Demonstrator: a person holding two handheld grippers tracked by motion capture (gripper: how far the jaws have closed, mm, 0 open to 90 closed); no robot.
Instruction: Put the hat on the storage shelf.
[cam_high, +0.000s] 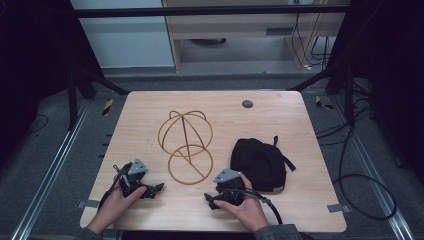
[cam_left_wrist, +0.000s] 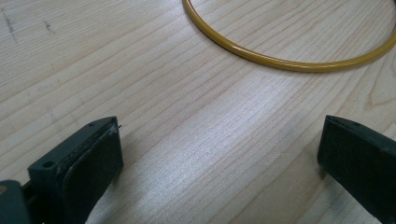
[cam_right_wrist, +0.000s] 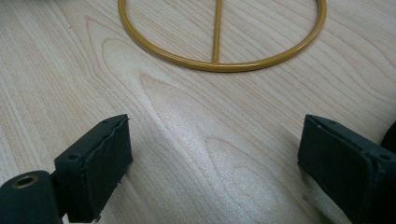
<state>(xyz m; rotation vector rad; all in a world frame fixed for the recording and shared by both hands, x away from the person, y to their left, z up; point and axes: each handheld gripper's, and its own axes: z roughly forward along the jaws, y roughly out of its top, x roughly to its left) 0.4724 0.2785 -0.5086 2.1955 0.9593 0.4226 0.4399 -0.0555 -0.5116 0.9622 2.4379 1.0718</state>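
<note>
A gold wire stand (cam_high: 183, 131) lies mid-table, its domed cage resting behind its round base ring (cam_high: 190, 164). A black cap (cam_high: 258, 164) sits crumpled to the right of the ring. My left gripper (cam_high: 156, 189) rests on the wood near the front left, open and empty, with the ring's arc (cam_left_wrist: 289, 64) ahead of its jaws (cam_left_wrist: 219, 154). Held at the front centre just left of the cap, my right gripper (cam_high: 209, 199) is also open and empty. Beyond its jaws (cam_right_wrist: 215, 154) lie the ring (cam_right_wrist: 219, 66) and its straight crossbar.
The wooden table (cam_high: 150, 210) has a small dark round plug (cam_high: 247, 104) near its far edge. Black frame posts stand at the back corners. Cables (cam_high: 360, 185) trail on the floor to the right. Bare wood lies between the two grippers.
</note>
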